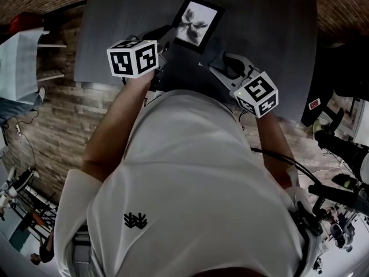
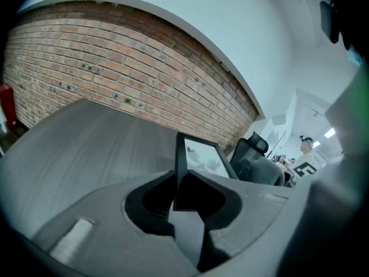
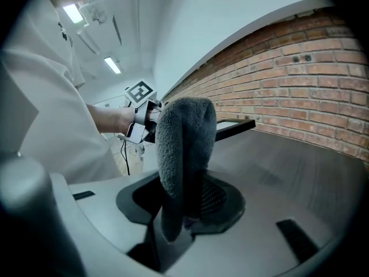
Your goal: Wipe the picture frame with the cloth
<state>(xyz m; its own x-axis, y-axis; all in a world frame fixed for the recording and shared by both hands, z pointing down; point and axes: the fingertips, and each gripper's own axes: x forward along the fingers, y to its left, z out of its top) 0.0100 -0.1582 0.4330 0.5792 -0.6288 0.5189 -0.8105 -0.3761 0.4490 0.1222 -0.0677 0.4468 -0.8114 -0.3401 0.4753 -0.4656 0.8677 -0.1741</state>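
— Over the grey table (image 1: pixel 115 33), at arm's reach: where was the picture frame (image 1: pixel 196 23), and who had it?

— I did. My left gripper (image 2: pixel 183 180) was clamped on its dark border near one corner. The jaws pinched the thin edge, not the glass (image 2: pixel 204 157). Whether the frame's far side rested on the table or hung clear of it, I could not tell.

— How did it look to handle?

— Stiff and light, I judged: a thin, flat, rigid slab. The glazed front looked fragile and slick, so the border was the place to take hold. A grip at one corner would likely let it twist if the wiping pressed hard.

— Which way did it point?

— The face was tilted up toward me, with the print plain in the head view. It looked only slightly longer than wide. The long axis seemed to run away from me, its far end leaning a little to the right. In the left gripper view it stood almost edge-on between the jaws.

— And the cloth (image 3: pixel 183 137)?

— It was grey and soft, bunched into a thick pad. My right gripper (image 3: pixel 183 203) was closed on its lower end, and the rest stood up out of the jaws. It was just beside the frame's right edge; I could not tell whether it touched.

— Beyond that?

— A brick wall (image 2: pixel 115 68) stood behind the table.
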